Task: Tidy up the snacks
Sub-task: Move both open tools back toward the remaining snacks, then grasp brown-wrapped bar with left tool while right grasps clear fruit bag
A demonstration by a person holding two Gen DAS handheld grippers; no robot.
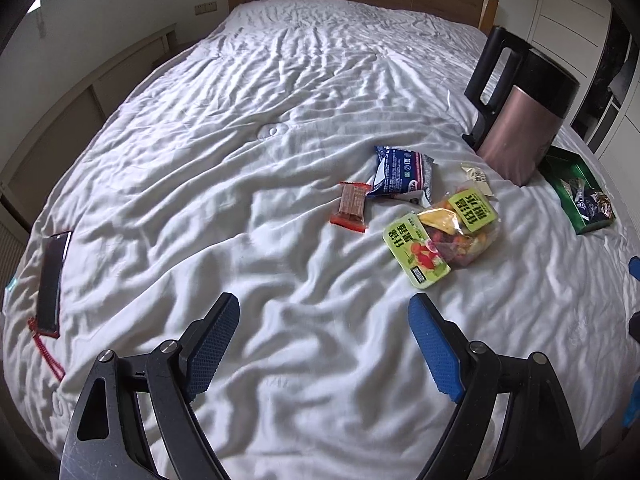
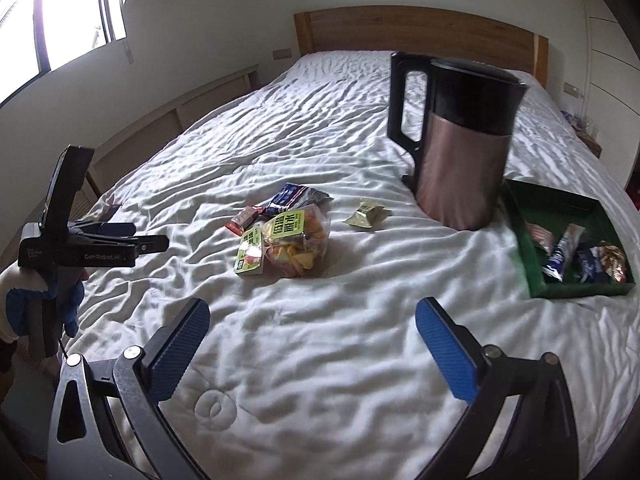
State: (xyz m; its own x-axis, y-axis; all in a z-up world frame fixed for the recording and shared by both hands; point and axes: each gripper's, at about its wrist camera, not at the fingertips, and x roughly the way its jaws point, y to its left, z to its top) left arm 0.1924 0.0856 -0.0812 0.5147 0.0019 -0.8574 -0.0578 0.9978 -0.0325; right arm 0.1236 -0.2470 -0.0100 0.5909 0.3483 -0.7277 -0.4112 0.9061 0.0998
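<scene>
Nearest the cameras, the left claw [image 1: 322, 322] and the right claw [image 2: 312, 326] both hang over the rumpled bed [image 1: 248, 168] with their blue pads spread wide and nothing between them, probably ready for the next pick.

Taking the kettle [image 2: 460, 140] as the landmark: the loose snacks lie in a cluster to its left and a little nearer the cameras. Closest is the fruit-chip bag [image 1: 444, 236] with its green labels. Just behind it, toward the kettle's left, sit the red-ended bar [image 1: 351, 208] and the blue-and-white packet [image 1: 402, 174], the bar's end close against the packet. A small pale sachet [image 2: 365, 214] lies apart, just beside the kettle's base on its left.

On the kettle's right, against its base, stands the green tray [image 2: 520, 224], already holding several wrappers. That suggests it is the collecting place, with the cluster still to be moved; the right claw seems better placed to reach it.

Far to the kettle's left, at the bed's edge, a dark phone [image 1: 52, 280] with a red cord lies out of the way.
</scene>
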